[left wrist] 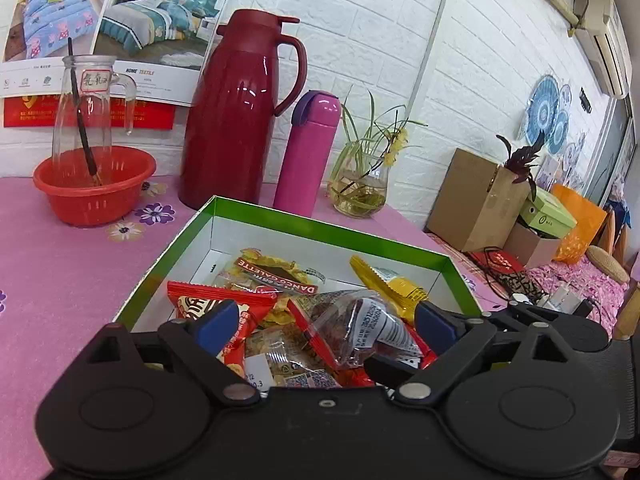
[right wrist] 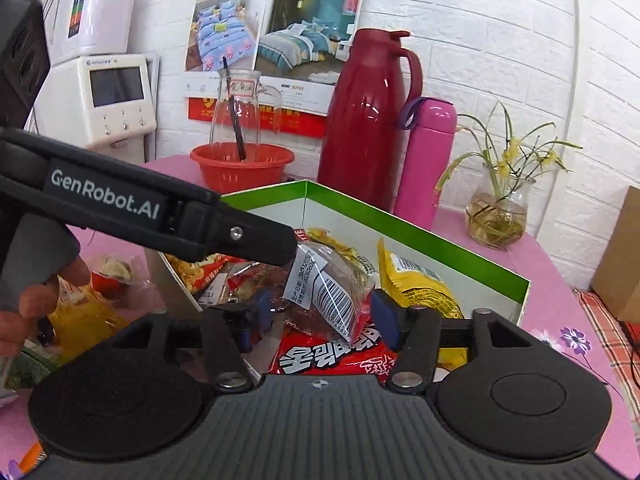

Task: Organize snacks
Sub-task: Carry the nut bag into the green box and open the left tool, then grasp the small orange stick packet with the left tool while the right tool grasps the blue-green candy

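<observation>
1. Blue pads on my left gripper [left wrist: 326, 320] stand wide apart and hold nothing; my right gripper [right wrist: 318, 310] is wide too, and I think it is empty.
2. Between the pads lies a clear snack bag [left wrist: 360, 328] with a barcode, on top of other packets inside the green box [left wrist: 320, 230].
3. I think the bag is light, crinkly and a bit slippery; its food could crush.
4. I would pinch its flat sealed edge, not the fat middle.
5. From the right view, my left gripper's tip sits just beside that bag [right wrist: 334, 292].
</observation>
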A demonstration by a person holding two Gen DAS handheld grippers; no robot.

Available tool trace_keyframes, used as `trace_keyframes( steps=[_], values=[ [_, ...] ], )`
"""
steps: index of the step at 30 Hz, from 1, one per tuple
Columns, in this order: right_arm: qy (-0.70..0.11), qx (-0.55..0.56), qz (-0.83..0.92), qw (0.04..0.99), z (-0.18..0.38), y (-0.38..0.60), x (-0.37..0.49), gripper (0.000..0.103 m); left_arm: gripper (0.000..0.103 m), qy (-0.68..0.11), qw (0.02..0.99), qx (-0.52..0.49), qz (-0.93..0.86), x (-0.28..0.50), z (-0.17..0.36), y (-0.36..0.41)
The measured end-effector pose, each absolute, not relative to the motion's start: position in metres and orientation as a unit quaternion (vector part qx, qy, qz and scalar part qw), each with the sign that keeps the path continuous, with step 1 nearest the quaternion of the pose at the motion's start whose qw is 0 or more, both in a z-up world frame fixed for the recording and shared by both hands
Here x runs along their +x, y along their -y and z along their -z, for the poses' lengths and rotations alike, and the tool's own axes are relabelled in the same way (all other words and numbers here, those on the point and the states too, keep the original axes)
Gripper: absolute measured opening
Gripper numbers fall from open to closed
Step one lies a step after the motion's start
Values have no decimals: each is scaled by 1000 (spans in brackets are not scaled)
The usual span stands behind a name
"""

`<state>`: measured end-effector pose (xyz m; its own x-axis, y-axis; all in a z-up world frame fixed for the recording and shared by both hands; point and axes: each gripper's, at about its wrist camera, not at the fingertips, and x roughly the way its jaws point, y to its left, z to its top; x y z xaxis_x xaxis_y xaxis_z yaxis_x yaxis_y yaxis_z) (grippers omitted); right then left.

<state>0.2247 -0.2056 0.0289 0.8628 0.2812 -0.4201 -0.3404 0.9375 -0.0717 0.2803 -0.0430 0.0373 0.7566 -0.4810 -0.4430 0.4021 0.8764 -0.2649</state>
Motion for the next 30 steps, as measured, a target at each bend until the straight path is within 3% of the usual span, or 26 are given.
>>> trace_keyframes(
  steps=[15,30],
  values=[
    [-139,-42,-190,971,-66,235,113,103,103,-258,939,-107,199,177,-68,25],
    [-239,-22,-134,962,-6,248,43,103,103,-304,914,-166,212,88,-8,24]
  ],
)
